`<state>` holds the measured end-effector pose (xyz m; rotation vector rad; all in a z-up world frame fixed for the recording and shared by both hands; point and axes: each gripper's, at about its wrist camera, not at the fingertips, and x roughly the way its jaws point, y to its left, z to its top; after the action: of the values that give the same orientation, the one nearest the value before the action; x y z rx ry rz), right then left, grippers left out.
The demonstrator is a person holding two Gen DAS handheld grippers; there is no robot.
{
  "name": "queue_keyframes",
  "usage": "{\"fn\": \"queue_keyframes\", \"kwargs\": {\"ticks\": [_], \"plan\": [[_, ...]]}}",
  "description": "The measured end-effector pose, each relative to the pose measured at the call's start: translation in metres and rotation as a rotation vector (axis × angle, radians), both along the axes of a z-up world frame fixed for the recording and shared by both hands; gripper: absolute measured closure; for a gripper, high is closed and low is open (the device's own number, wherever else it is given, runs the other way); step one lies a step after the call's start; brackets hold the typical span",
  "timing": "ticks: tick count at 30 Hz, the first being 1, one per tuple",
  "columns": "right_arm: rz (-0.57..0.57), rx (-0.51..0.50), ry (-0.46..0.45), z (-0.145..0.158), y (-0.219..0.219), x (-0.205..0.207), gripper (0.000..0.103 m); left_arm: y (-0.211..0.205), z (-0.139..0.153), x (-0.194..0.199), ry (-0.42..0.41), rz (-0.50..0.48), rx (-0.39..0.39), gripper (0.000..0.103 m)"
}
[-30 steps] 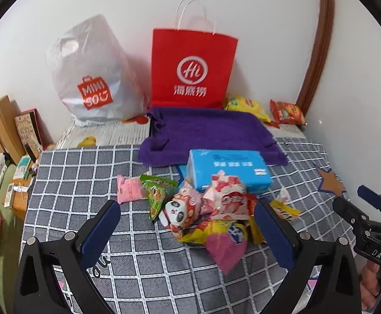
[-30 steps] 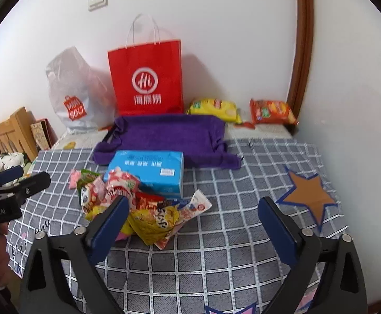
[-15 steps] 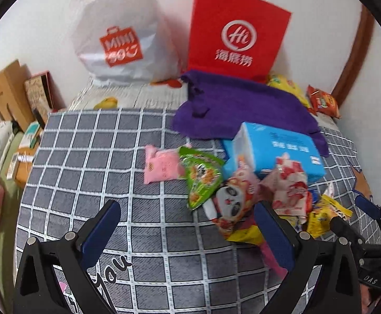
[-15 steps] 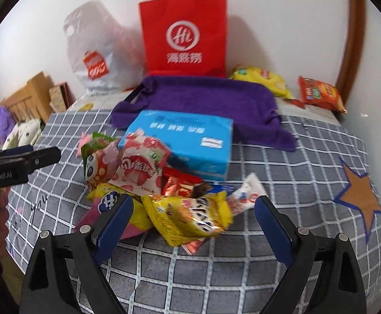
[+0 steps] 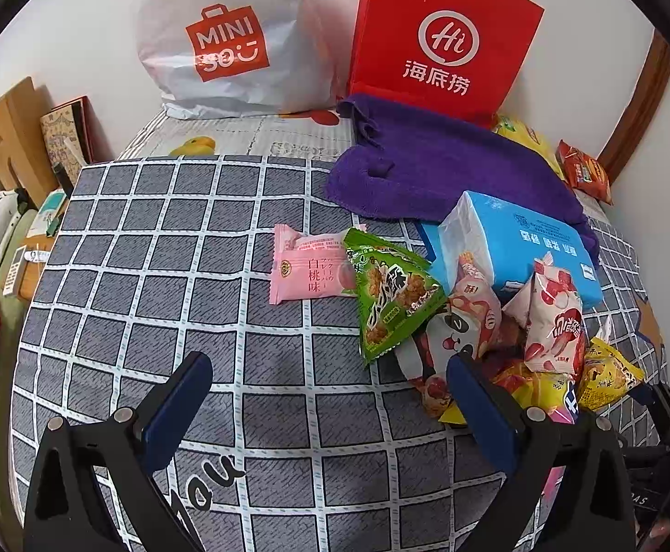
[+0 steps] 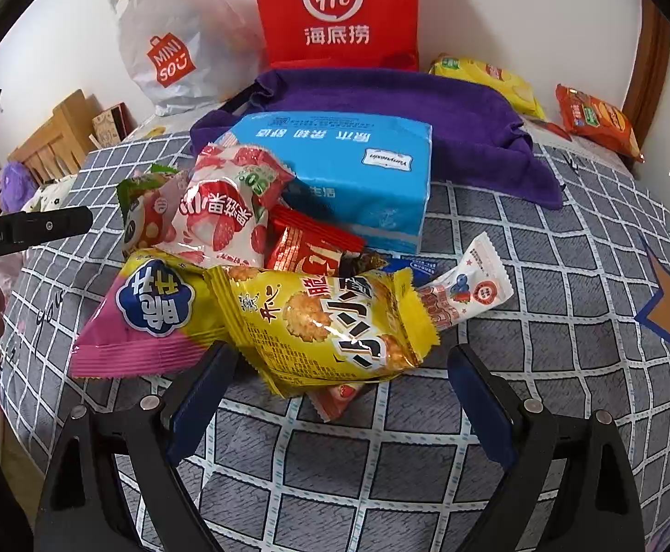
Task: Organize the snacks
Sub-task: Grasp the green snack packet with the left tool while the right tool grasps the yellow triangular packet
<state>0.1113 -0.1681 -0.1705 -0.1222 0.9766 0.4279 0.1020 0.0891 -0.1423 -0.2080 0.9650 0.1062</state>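
Snack heap on checked cloth, both claws wide

Snack pile [image 6: 261,267] heaped at table centre on grey checked cloth [image 6: 542,331], against near face of blue tissue pack [image 6: 358,175]. Yellow cracker bag [image 6: 326,322] on top at front, long axis running 10 to 4 o'clock in right wrist view, crimped end toward 4. Pink-and-yellow bag [image 6: 151,322] just beside it at 9 o'clock, pink tip pointing to 8. Strawberry pouch [image 6: 224,211] behind, tilted against pack. White slim packet [image 6: 468,285] poking out toward 2 o'clock.

Right gripper [image 6: 335,395] spread wide, empty, fingertips either side of cracker bag's near edge, touching unclear. Left gripper [image 5: 330,395] spread wide too, empty, over bare cloth; right fingertip in front of panda packet [image 5: 450,345].

In left wrist view, green triangular bag [image 5: 390,294] pointing to 11 o'clock, overlapping pink peach wafer [image 5: 307,271] lying with long axis 9 to 3. Purple towel [image 5: 441,175] behind pack; red paper bag [image 5: 441,41] and white plastic bag [image 5: 229,41] at wall, 12 o'clock.
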Motion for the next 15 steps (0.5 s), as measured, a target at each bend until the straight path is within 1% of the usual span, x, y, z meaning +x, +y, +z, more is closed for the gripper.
{"fn": "queue_keyframes", "kwargs": {"ticks": [2, 5, 8, 9, 10, 12, 14, 15], "plan": [[-0.012, 0.022, -0.018, 0.0013, 0.0002, 0.0001, 0.009, 0.0003, -0.0025, -0.0007, 0.004, 0.000, -0.005, 0.001], [-0.021, 0.050, -0.005, -0.0005, 0.0033, 0.0051, 0.009, 0.0023, -0.0059, -0.0001, 0.018, 0.004, -0.011, 0.001], [-0.019, 0.030, -0.018, -0.0042, 0.0079, 0.0085, 0.010, 0.0039, -0.0066, 0.0014, 0.025, 0.007, -0.007, 0.001], [-0.019, 0.032, -0.026, -0.0041, 0.0078, 0.0089, 0.014, 0.0045, -0.0058, 0.0012, 0.021, 0.008, -0.007, 0.001], [-0.019, 0.042, -0.033, -0.0038, 0.0068, 0.0091, 0.022, 0.0049, -0.0050, 0.0007, 0.014, 0.007, -0.009, 0.001], [-0.020, 0.067, -0.047, -0.0025, 0.0039, 0.0094, 0.029, 0.0060, -0.0047, -0.0006, 0.001, 0.005, -0.018, 0.001], [-0.026, 0.082, -0.051, -0.0015, 0.0000, 0.0092, 0.031, 0.0068, -0.0069, -0.0010, 0.004, 0.004, -0.032, 0.001], [-0.026, 0.091, -0.050, -0.0010, -0.0018, 0.0085, 0.034, 0.0066, -0.0078, -0.0008, 0.005, 0.000, -0.037, 0.001]]}}
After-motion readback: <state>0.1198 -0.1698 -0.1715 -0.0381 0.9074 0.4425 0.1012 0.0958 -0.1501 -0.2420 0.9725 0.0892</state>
